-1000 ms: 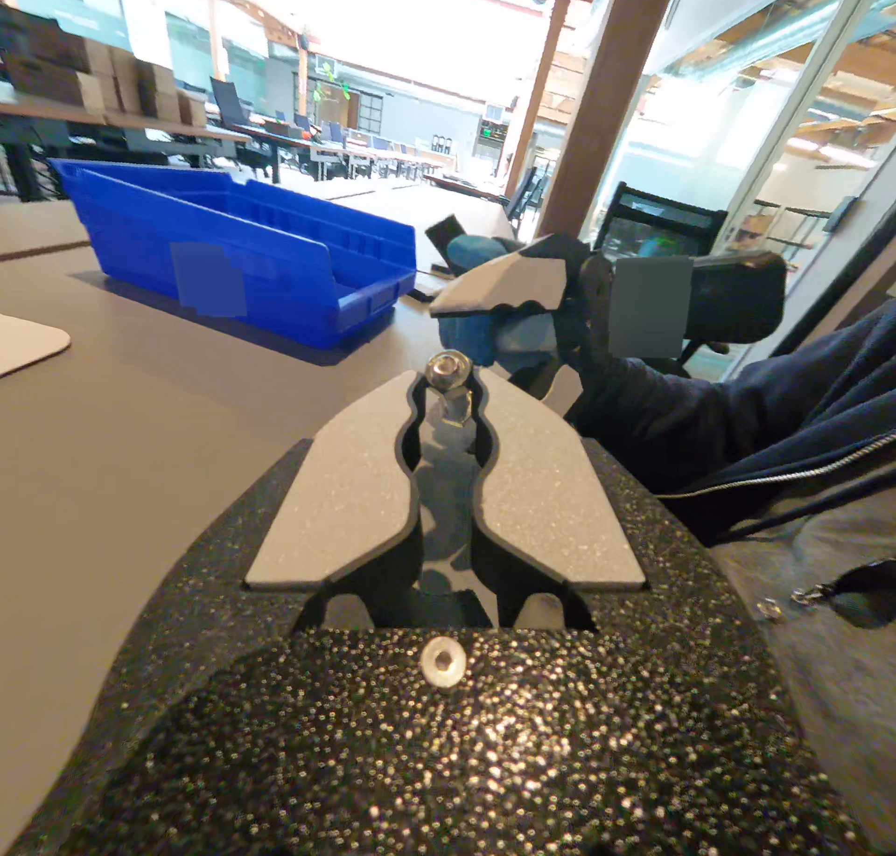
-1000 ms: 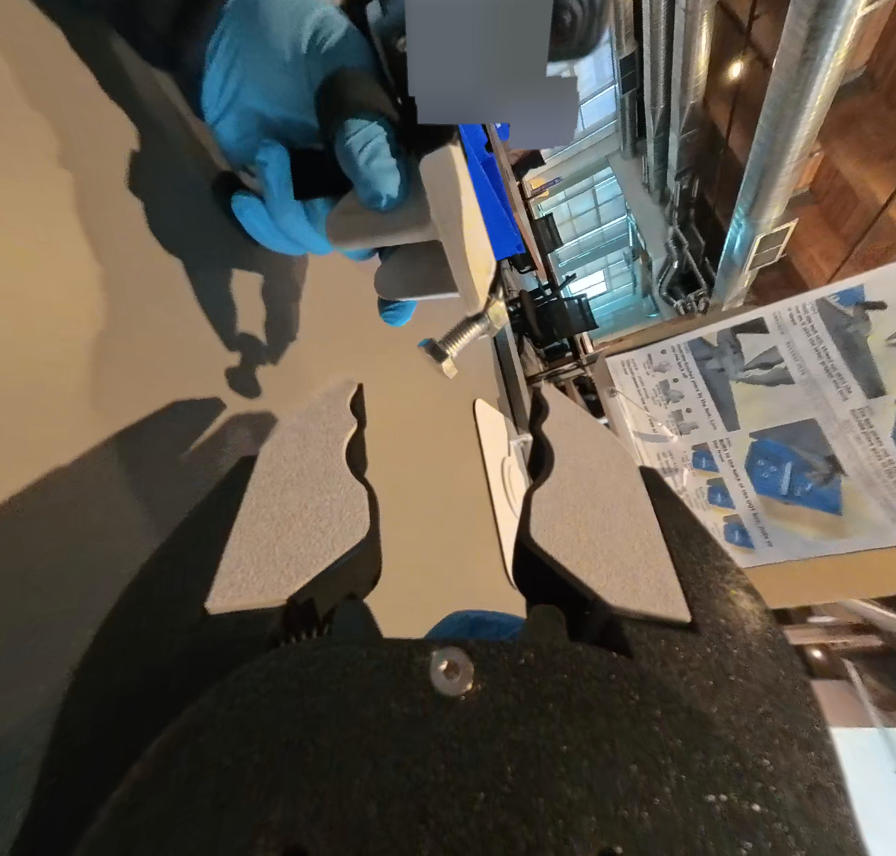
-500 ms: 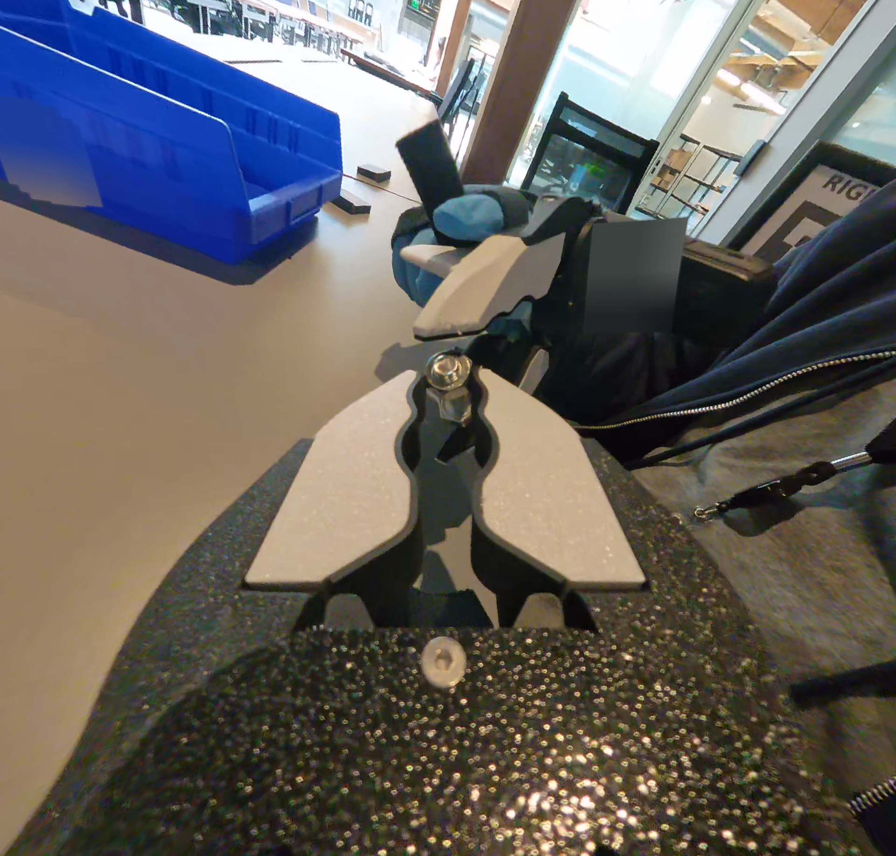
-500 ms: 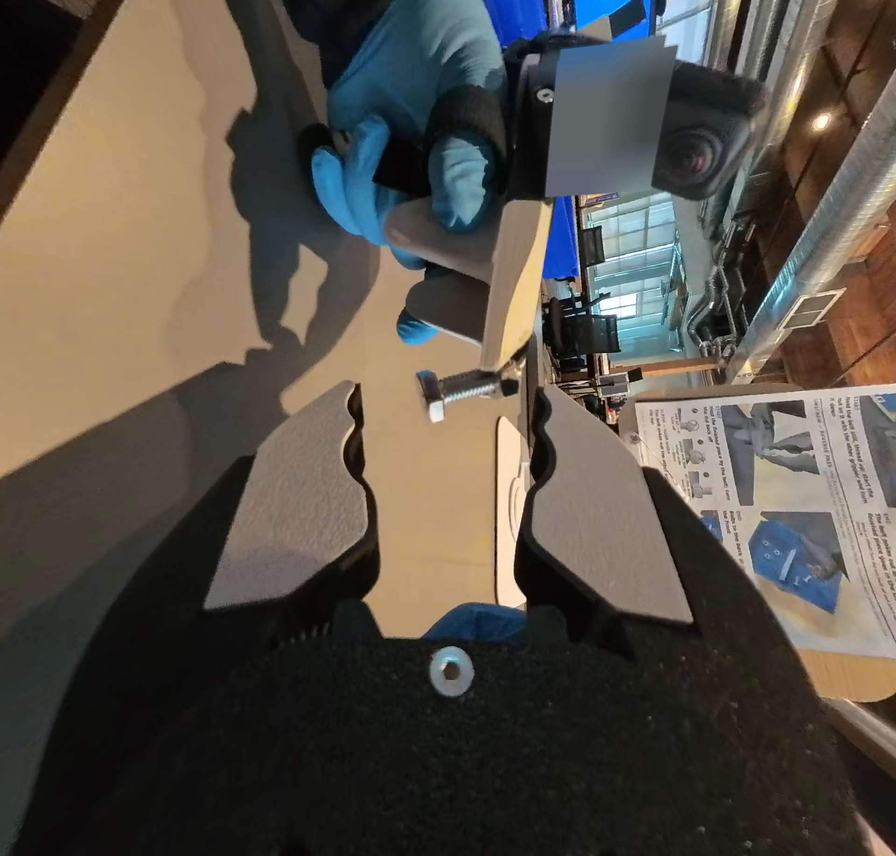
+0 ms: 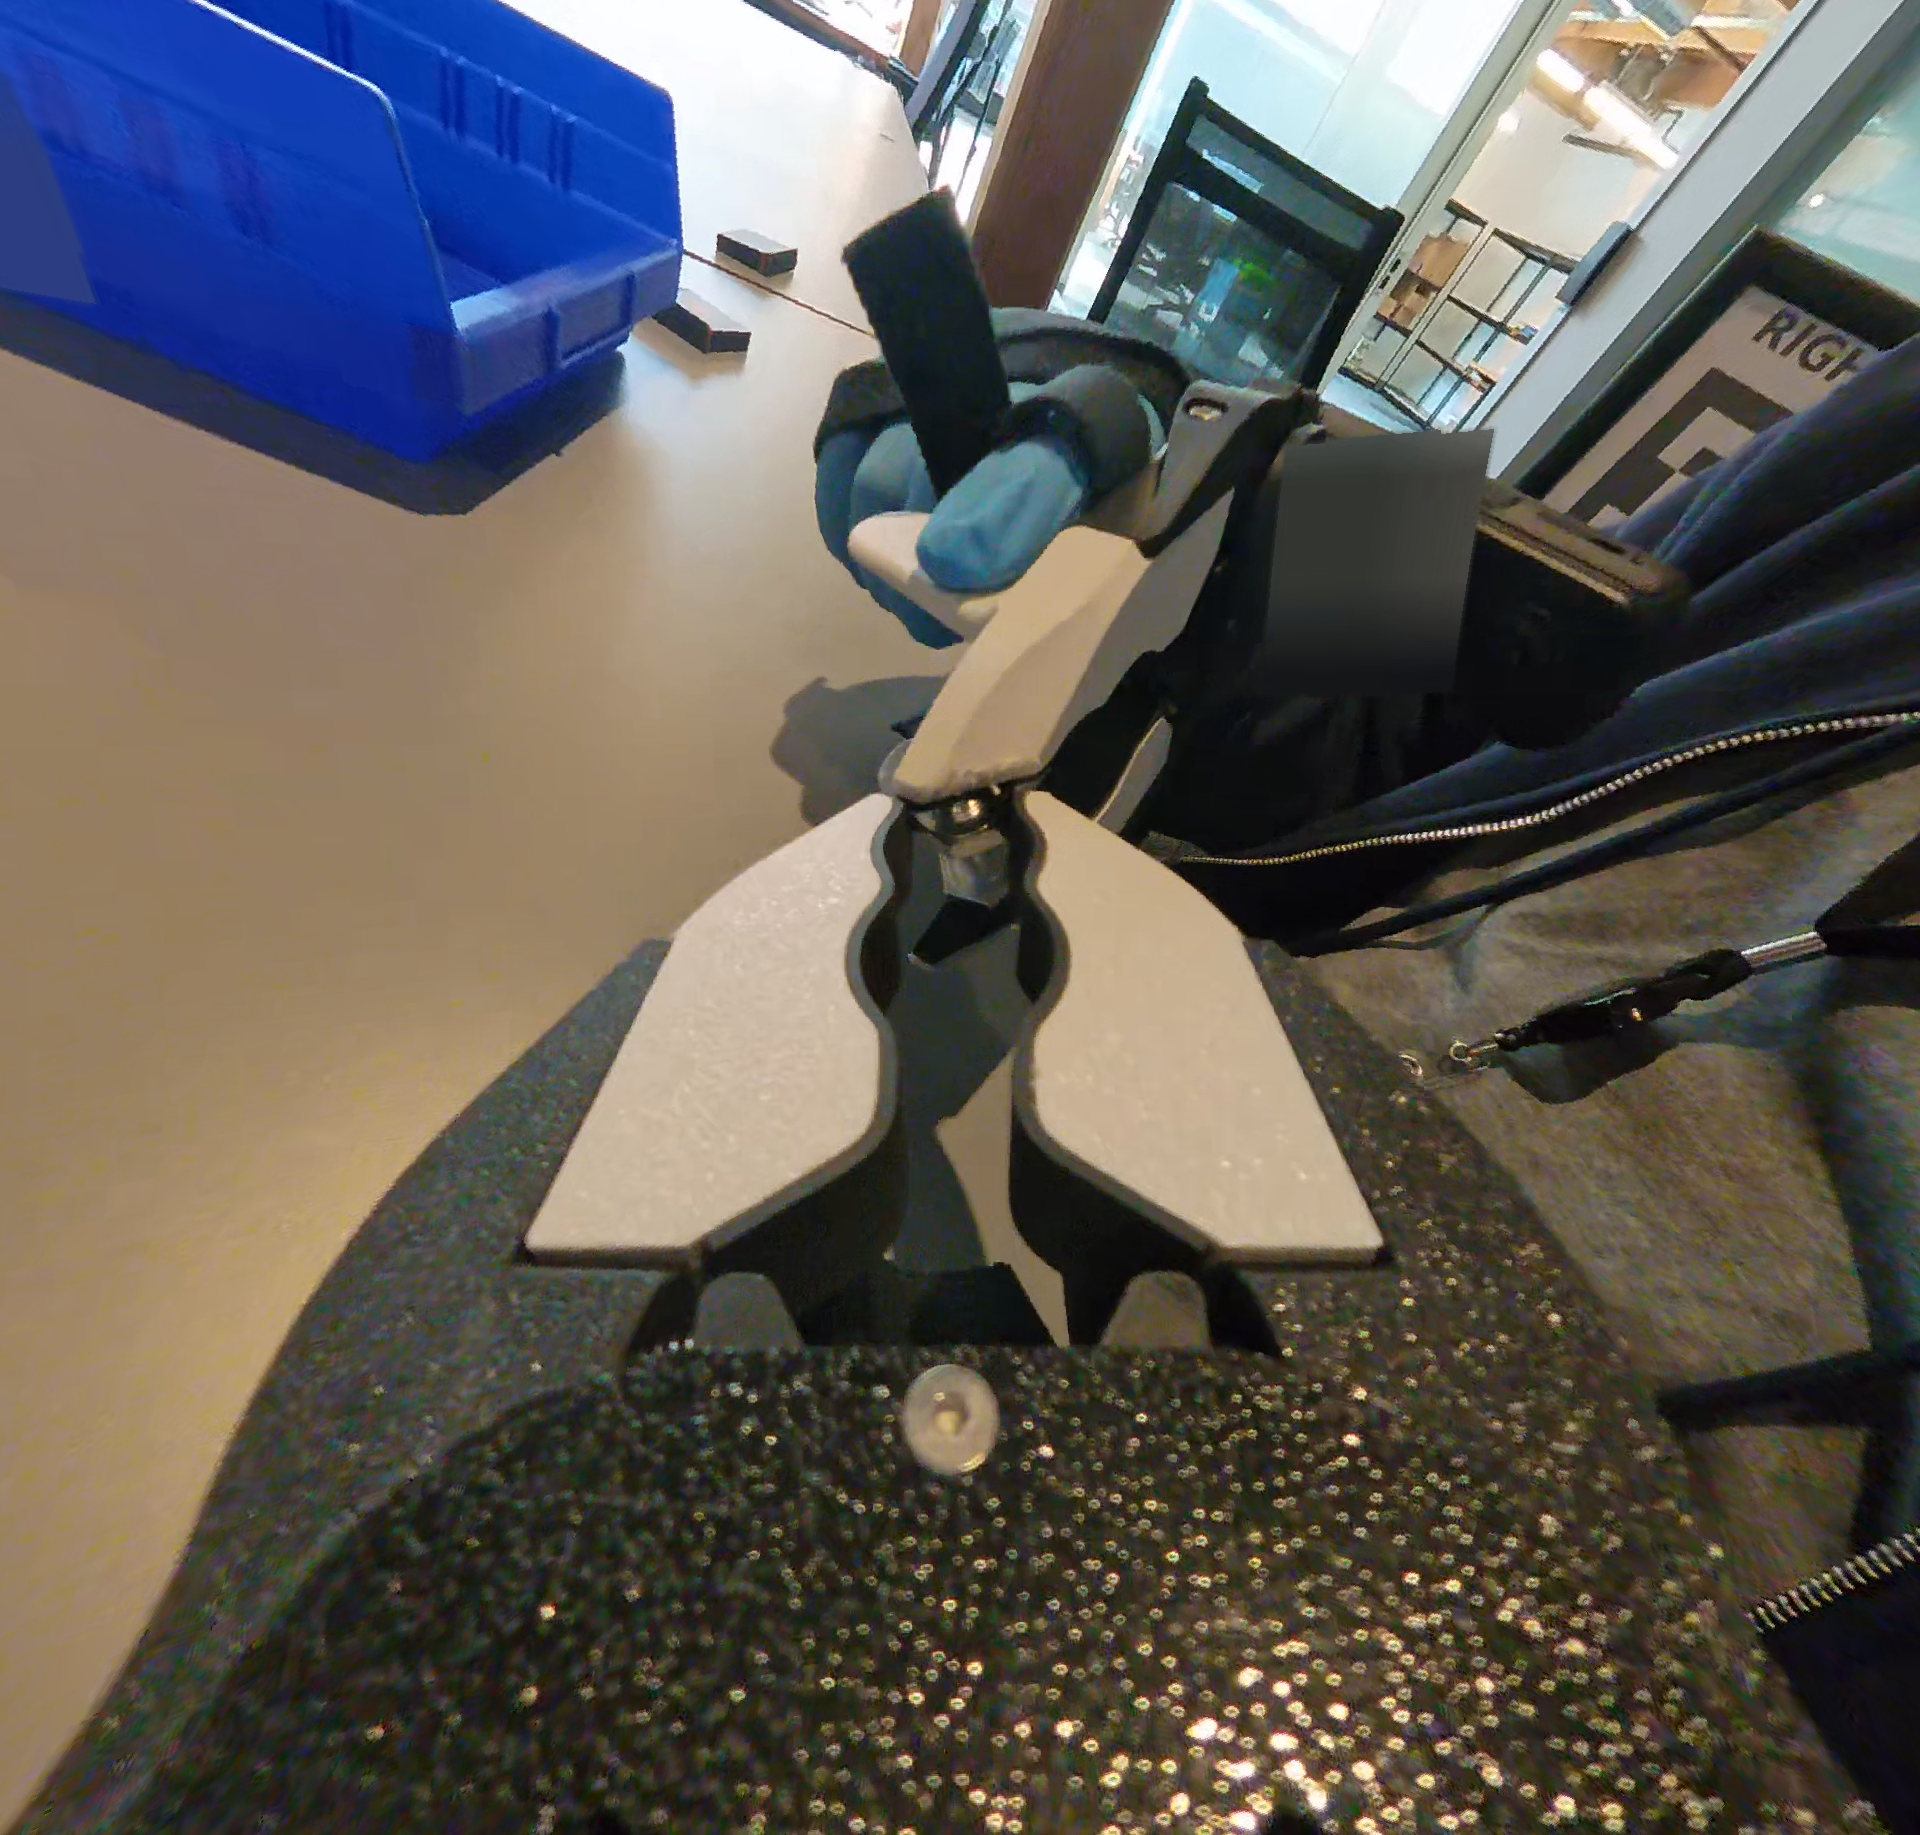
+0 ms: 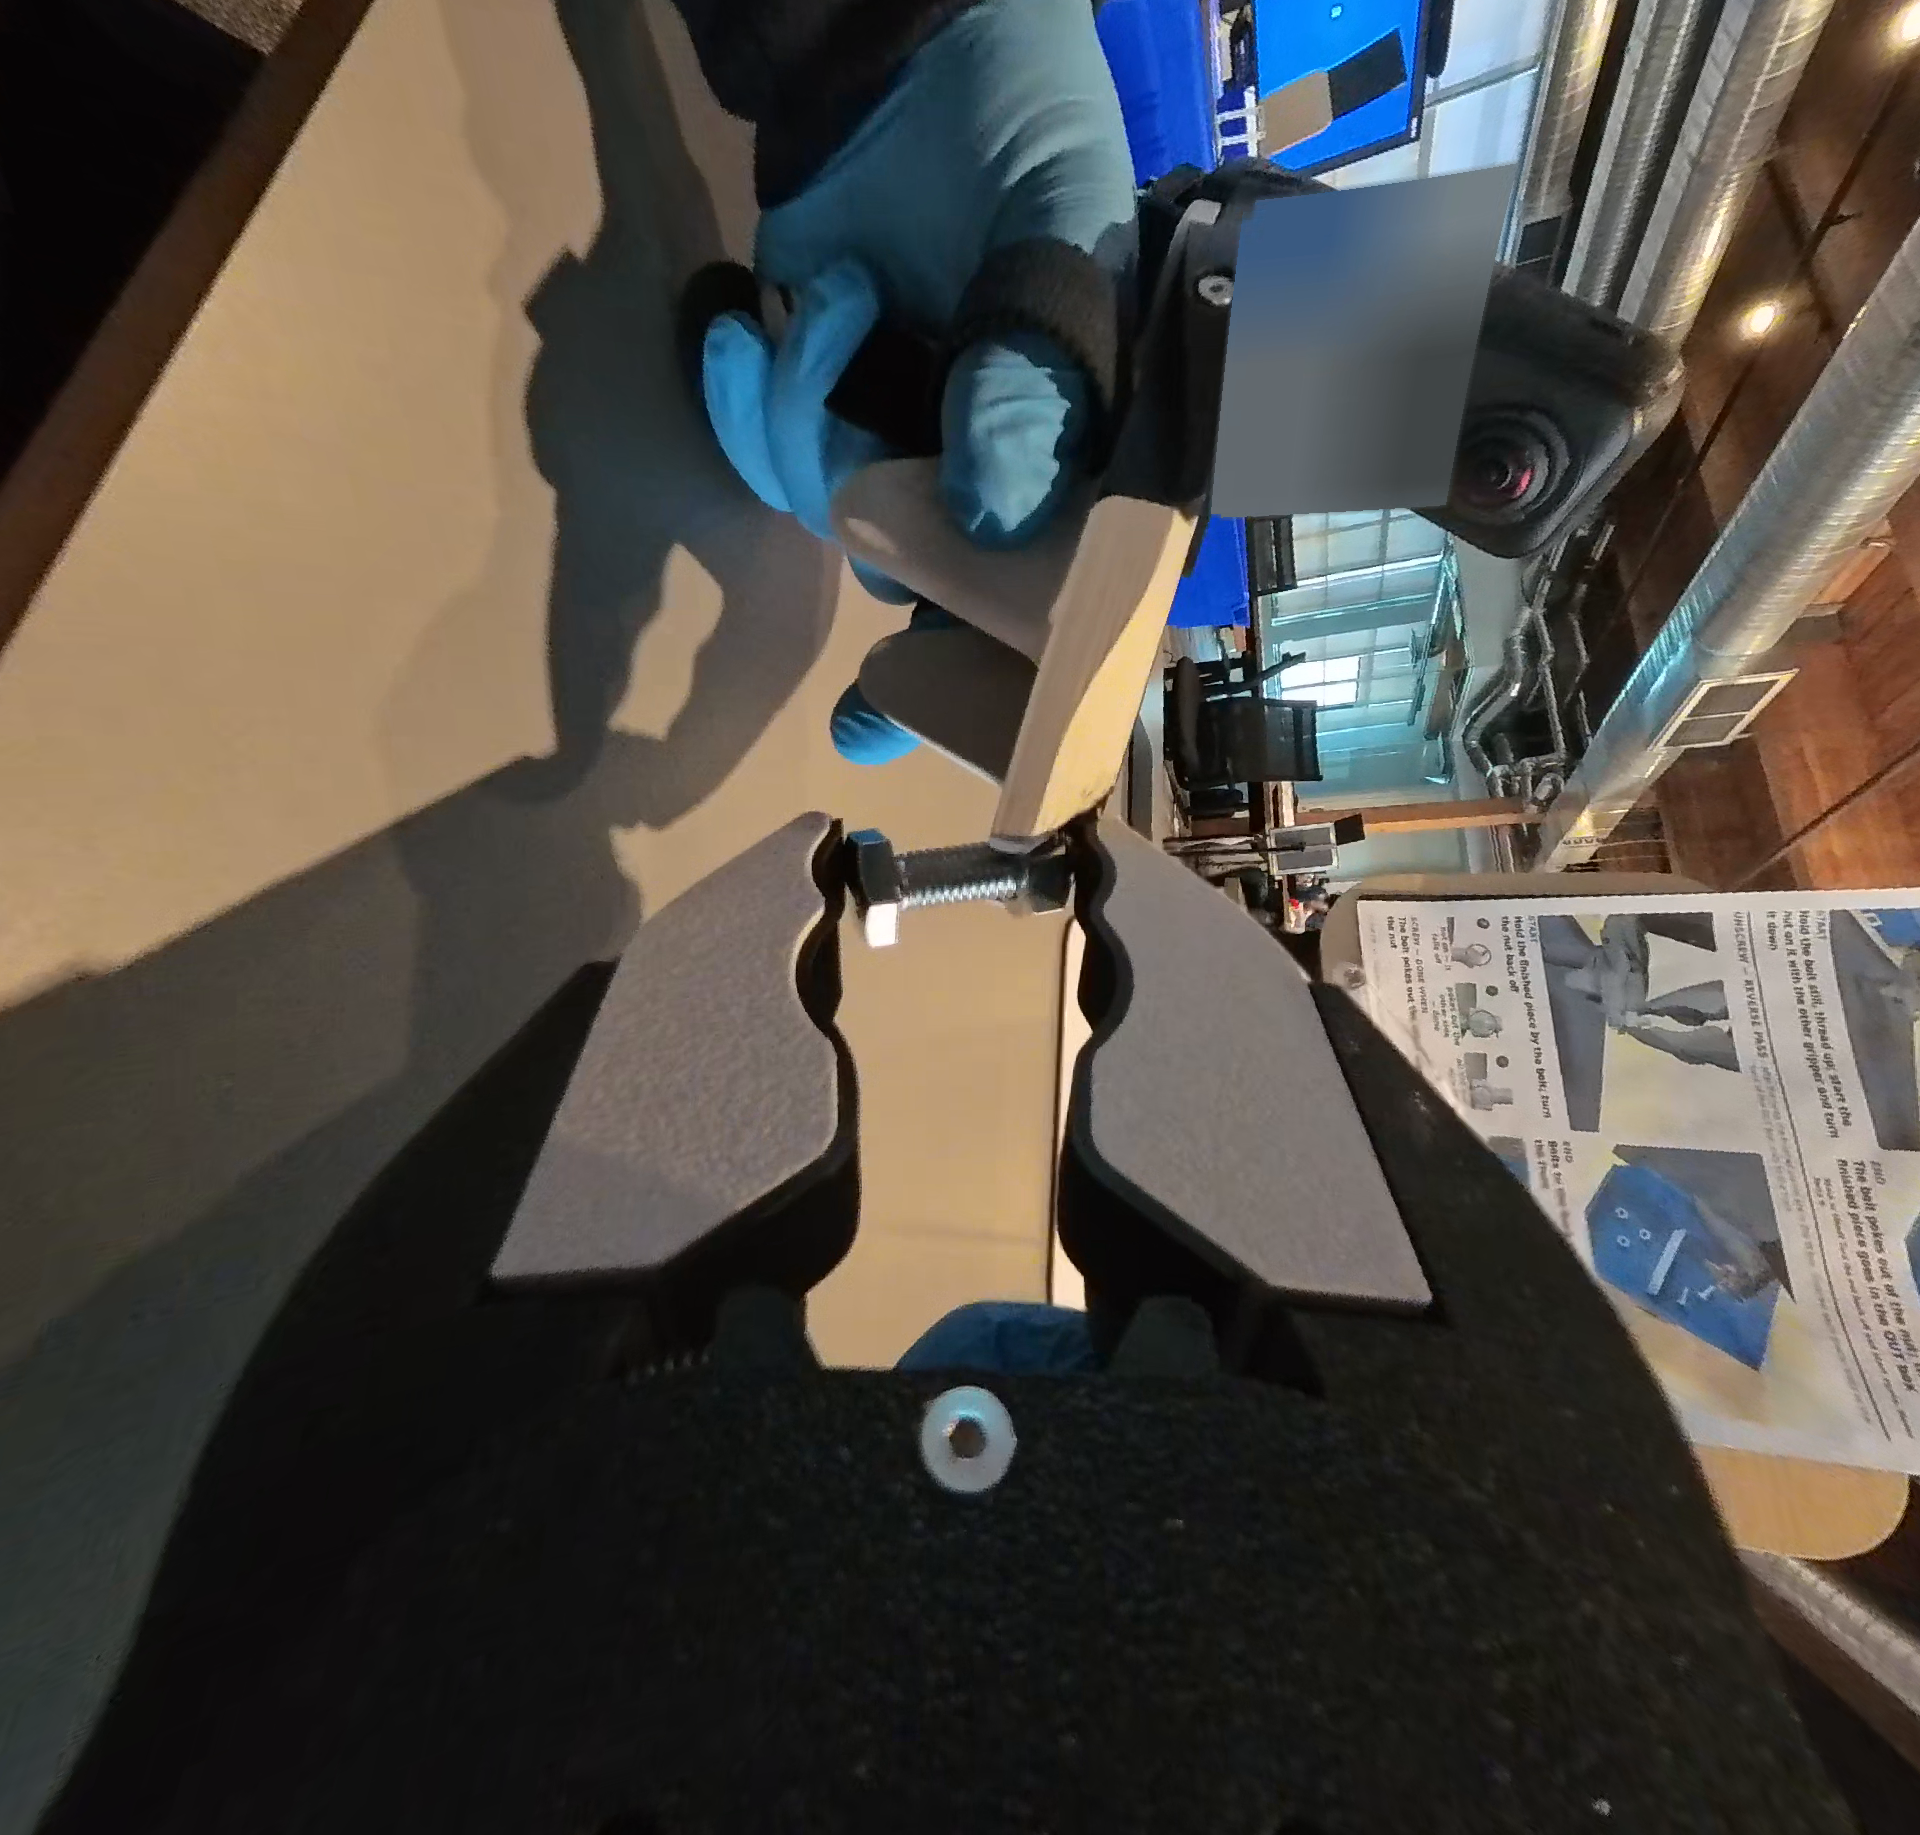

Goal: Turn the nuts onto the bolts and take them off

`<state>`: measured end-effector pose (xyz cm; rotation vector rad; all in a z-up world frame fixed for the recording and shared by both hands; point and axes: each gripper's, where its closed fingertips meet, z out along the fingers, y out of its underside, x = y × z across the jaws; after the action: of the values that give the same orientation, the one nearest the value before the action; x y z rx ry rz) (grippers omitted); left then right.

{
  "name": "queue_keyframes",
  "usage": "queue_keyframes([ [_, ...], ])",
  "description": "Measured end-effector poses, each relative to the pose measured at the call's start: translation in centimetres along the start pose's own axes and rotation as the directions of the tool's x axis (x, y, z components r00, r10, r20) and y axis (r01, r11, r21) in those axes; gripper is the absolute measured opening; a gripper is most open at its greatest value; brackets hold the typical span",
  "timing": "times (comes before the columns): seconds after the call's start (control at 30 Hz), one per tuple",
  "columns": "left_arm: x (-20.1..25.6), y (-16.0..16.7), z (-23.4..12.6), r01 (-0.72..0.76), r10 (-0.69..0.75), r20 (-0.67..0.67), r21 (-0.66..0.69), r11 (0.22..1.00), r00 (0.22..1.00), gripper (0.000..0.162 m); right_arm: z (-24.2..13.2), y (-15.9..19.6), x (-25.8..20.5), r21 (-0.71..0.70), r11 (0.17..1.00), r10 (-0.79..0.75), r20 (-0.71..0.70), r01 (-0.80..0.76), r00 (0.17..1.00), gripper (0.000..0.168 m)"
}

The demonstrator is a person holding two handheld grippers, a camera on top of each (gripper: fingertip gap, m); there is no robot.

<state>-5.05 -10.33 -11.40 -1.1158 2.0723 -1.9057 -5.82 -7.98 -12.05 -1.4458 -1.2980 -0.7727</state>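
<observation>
- The bench (image 5: pixel 312 746) is bare near my tools; a blue bin (image 5: pixel 312 175) sits well back on it and an instruction sheet (image 6: pixel 1662 1110) lies off to my right.
- My left tool (image 5: pixel 961 835) is clenched on the bolt (image 6: pixel 956 886), gripping it at the threaded end, where I take the nut (image 6: pixel 1042 886) to be; the head sticks out free, clear of the bench.
- My right tool (image 6: pixel 956 876) is released, its fingers straddling the bolt lengthwise, one by the head and one by the nut end; I cannot tell whether either touches.
- I judge this to be the regrasp step: taking hold so one tool fixes the bolt while the other turns.
- Next I would close the right tool on the head squarely, then twist, keeping both tools on the bolt's axis so the thread does not bind.
</observation>
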Motion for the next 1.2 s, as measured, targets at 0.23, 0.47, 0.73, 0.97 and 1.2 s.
queue_keyframes([
  [0.23, -0.6, -0.2, 0.0, 0.017, -0.017, 0.025, 0.014, 1.0, 1.0, 0.018, 0.3, 0.6, 0.2, -0.048, 0.999, -0.01, -0.019, 0.009, 1.0, 0.042],
  [0.47, -1.0, -1.1, -0.5, 0.013, -0.017, 0.044, 0.084, 0.996, 0.999, 0.018, 0.4, 1.2, 0.8, -0.074, 0.997, -0.008, -0.075, 0.002, 0.997, 0.042],
  [0.73, -2.0, -2.5, -1.3, -0.021, 0.0, 0.118, 0.177, 0.984, 0.993, 0.016, 0.4, 2.8, 2.6, -0.123, 0.988, 0.07, -0.202, -0.096, 0.977, 0.042],
  [0.97, -2.6, -2.7, -0.9, -0.011, -0.02, 0.162, 0.19, 0.982, 0.987, 0.023, 0.4, 3.0, 4.2, -0.143, 0.973, 0.13, -0.308, -0.181, 0.942, 0.042],
  [1.2, -2.1, -2.4, 0.0, -0.009, -0.015, 0.143, 0.164, 0.986, 0.99, 0.028, 0.9, 2.7, 4.2, -0.178, 0.971, 0.092, -0.334, -0.159, 0.938, 0.042],
])
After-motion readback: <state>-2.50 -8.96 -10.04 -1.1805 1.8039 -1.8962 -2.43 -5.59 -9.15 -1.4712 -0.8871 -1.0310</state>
